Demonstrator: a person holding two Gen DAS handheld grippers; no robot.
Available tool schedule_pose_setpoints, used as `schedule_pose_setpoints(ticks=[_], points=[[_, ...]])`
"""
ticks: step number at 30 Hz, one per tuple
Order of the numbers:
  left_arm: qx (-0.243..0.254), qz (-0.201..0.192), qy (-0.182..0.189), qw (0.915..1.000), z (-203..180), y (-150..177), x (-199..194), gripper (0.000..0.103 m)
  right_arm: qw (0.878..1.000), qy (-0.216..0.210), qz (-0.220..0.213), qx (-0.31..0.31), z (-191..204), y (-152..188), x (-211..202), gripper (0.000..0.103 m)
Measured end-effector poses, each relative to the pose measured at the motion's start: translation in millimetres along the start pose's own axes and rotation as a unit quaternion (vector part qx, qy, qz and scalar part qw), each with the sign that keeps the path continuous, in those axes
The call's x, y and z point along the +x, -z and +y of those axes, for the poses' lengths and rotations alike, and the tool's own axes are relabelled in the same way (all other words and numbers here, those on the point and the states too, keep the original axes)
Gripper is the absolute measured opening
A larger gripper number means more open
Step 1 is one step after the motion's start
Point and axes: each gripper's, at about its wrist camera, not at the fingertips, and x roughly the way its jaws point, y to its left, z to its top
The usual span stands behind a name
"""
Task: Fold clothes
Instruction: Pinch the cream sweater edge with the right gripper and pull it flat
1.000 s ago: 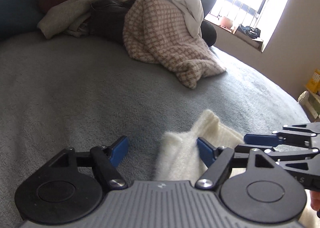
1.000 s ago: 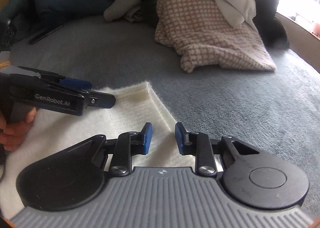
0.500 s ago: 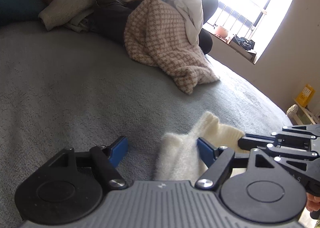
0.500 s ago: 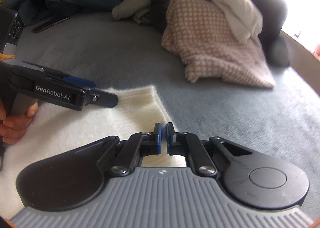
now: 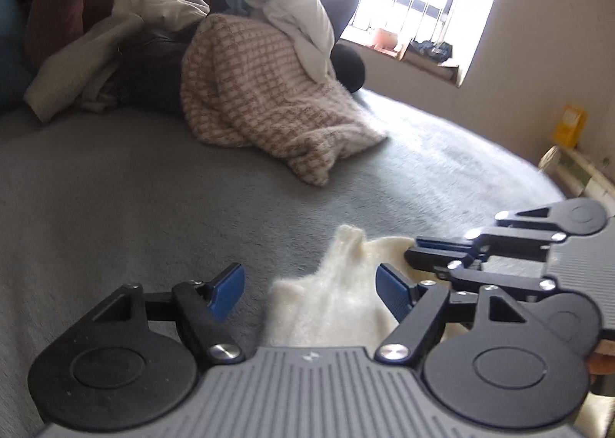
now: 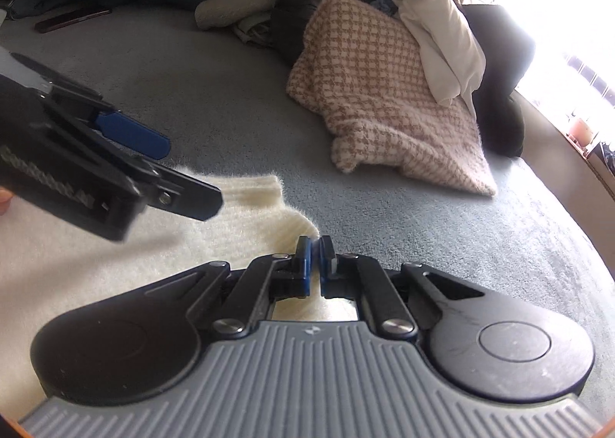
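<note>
A big gray bed (image 5: 115, 207) fills both views. At the back sits a pile of clothes (image 6: 384, 92) waiting to be folded, with a checked sweater on top. Near us lies the fluffy cream sweater (image 6: 115, 246), flat on the bed.

The right gripper (image 6: 314, 257) is pinched tight on the cream sweater's edge. The left gripper (image 5: 307, 286) is wide apart, with a raised bit of the sweater between its blue pads (image 5: 388, 284), not squeezed.

To fold well, the left one should close on the cloth too, then both should lift together so the edge stays straight.

The writing on the left gripper's side is too blurry to read.
</note>
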Motion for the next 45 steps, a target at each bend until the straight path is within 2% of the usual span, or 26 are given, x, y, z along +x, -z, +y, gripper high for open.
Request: schedule_pose_setpoints(ticks=[3, 5, 10, 14, 17, 21, 25, 28, 31, 38, 39, 40, 41, 45], points=[[-0.028, 0.033, -0.030, 0.9986, 3, 1, 16, 0.078, 1.000, 0.006, 0.006, 0.005, 3, 4, 11, 0.002], [-0.035, 0.024, -0.029, 0.9987, 5, 5, 17, 0.079, 1.000, 0.004, 0.018, 0.017, 3, 8, 21, 0.003], [-0.026, 0.020, -0.038, 0.9987, 4, 9, 16, 0.079, 0.994, -0.001, -0.017, 0.107, -32, 6, 7, 0.005], [-0.027, 0.020, -0.038, 0.9987, 5, 8, 16, 0.079, 0.981, 0.018, -0.054, 0.187, -80, 15, -36, 0.008], [-0.027, 0.018, -0.038, 0.9987, 5, 9, 15, 0.079, 0.973, -0.018, -0.047, 0.224, -111, 34, -68, 0.010], [-0.026, 0.017, -0.039, 0.9988, 4, 10, 15, 0.079, 0.977, -0.075, 0.003, 0.198, -108, 54, -78, 0.017], [-0.025, 0.017, -0.039, 0.9988, 3, 10, 15, 0.079, 0.990, -0.087, 0.031, 0.109, -82, 56, -71, 0.017], [-0.025, 0.017, -0.040, 0.9988, 3, 10, 15, 0.079, 0.993, -0.088, 0.047, 0.063, -73, 53, -58, 0.017], [-0.025, 0.017, -0.039, 0.9988, 3, 10, 15, 0.079, 0.993, -0.090, 0.067, 0.043, -70, 54, -47, 0.017], [-0.025, 0.017, -0.037, 0.9988, 4, 9, 16, 0.080, 0.994, -0.067, 0.079, 0.019, -55, 62, -35, 0.017], [-0.026, 0.016, -0.037, 0.9989, 4, 9, 16, 0.080, 0.995, -0.059, 0.078, 0.017, -52, 62, -35, 0.015], [-0.026, 0.016, -0.037, 0.9989, 4, 9, 16, 0.080, 0.996, -0.052, 0.076, 0.013, -49, 62, -36, 0.006], [-0.026, 0.015, -0.037, 0.9989, 4, 9, 16, 0.080, 0.996, -0.042, 0.073, 0.009, -45, 61, -38, 0.003], [-0.027, 0.014, -0.036, 0.9989, 5, 9, 16, 0.080, 0.998, 0.010, 0.052, -0.018, -35, 58, -49, 0.002]])
